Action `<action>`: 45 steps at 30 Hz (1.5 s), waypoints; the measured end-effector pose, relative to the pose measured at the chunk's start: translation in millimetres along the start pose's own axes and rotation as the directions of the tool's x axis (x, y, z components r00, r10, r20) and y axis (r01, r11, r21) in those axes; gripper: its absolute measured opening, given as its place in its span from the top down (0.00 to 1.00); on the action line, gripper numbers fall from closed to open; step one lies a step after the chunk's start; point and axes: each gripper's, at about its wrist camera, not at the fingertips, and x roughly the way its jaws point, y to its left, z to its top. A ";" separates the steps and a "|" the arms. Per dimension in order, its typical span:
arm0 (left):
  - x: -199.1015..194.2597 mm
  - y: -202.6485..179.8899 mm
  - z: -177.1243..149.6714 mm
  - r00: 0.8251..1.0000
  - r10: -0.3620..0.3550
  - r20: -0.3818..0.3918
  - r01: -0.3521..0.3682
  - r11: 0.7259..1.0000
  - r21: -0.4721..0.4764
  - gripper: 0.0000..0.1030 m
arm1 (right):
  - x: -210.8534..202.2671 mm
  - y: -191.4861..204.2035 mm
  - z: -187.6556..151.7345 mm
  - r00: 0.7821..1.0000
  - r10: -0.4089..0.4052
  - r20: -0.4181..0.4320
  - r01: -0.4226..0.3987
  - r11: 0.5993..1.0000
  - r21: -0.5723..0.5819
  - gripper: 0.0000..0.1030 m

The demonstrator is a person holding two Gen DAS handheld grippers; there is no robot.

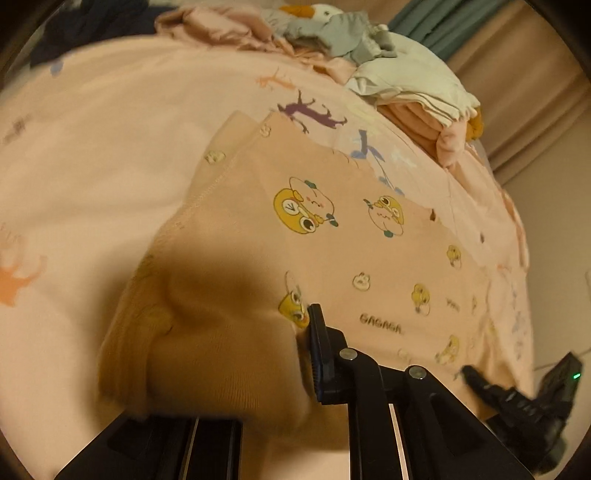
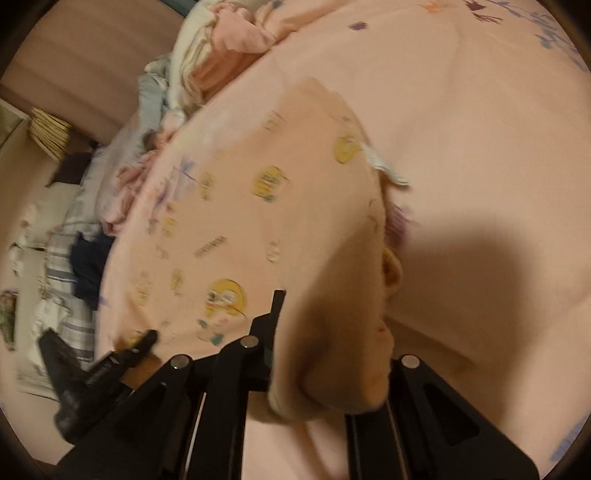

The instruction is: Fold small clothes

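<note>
Right now my left tool (image 1: 295,369) is clamped on a bunched edge of the small peach garment (image 1: 332,229), the cloth humped up between its jaws and hiding the near finger. My right tool (image 2: 325,369) is pinched on the other end of that same garment (image 2: 258,206), with a fold of it draped over the jaws. From each wrist view I can see the other tool at the far edge of the cloth, so both have hold of 1 side of the piece.

The garment, printed with yellow cartoon figures, lies mostly flat on the pink bedspread (image 1: 110,147), with only the gripped edge raised. I judge this to be the start of a fold: the edge is taken up and ready to be carried across. The next move calls for both tools to travel together, level with each other, so the edge lands square on the far side without twisting or dragging the body of the cloth along.

Further out, a stack of folded clothes (image 1: 417,96) sits near the bed's edge, and a looser heap (image 1: 332,33) with a soft toy on it lies behind. Neither lies on the garment, though the stack stands near its far end and leaves little room there.
</note>
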 end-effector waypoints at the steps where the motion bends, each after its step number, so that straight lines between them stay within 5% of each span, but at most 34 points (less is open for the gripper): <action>1: -3.5 -0.5 -1.4 1.000 0.021 0.003 -0.021 1.000 0.018 0.85 | -6.0 -0.2 -1.5 1.000 -0.015 0.014 0.015 1.000 -0.010 0.90; 5: -15.4 25.0 -10.6 0.998 0.067 -0.003 -0.067 0.998 0.000 0.83 | -22.4 -9.1 -8.6 0.995 -0.094 0.032 0.095 0.995 -0.033 0.89; 13: -40.7 61.1 -26.0 1.000 0.016 0.024 -0.014 0.998 -0.067 0.83 | -52.5 -37.5 -26.9 0.986 -0.154 0.058 0.151 0.987 0.052 0.85; 16: -39.8 65.2 -25.2 0.998 -0.058 0.009 0.058 0.991 -0.116 0.78 | -68.3 -35.8 -36.9 0.970 -0.230 0.079 0.226 0.972 0.060 0.83; 20: -31.5 80.8 -13.7 0.969 -0.247 -0.026 0.235 0.944 -0.230 0.49 | -86.5 -33.2 -49.4 0.945 -0.312 0.097 0.310 0.950 0.044 0.82; 23: -23.2 92.3 -5.2 0.939 -0.342 -0.030 0.312 0.888 -0.336 0.47 | -94.1 -38.4 -54.8 0.957 -0.276 0.085 0.271 0.960 0.070 0.80; 28: -9.4 88.9 15.1 0.929 -0.369 -0.008 0.338 0.858 -0.387 0.47 | -87.3 -36.4 -59.9 0.974 -0.222 0.042 0.217 0.972 0.093 0.78; 33: 3.4 84.1 46.8 0.905 -0.405 -0.131 0.355 0.888 -0.293 0.47 | -79.8 -8.6 -56.1 0.976 -0.216 0.039 0.216 0.976 -0.002 0.78; 37: 8.7 98.0 65.1 0.868 -0.455 -0.198 0.392 0.874 -0.288 0.47 | -67.2 4.2 -49.5 0.973 -0.228 0.029 0.229 0.973 -0.044 0.76; 42: 20.0 97.8 82.5 0.874 -0.417 -0.250 0.371 0.904 -0.212 0.48 | -43.6 7.4 -44.2 0.981 -0.189 -0.028 0.189 0.982 -0.028 0.76; 45: 23.0 78.1 77.5 0.889 -0.371 -0.269 0.356 0.929 -0.105 0.60 | -30.8 15.4 -39.6 0.980 -0.193 -0.044 0.191 0.981 -0.040 0.76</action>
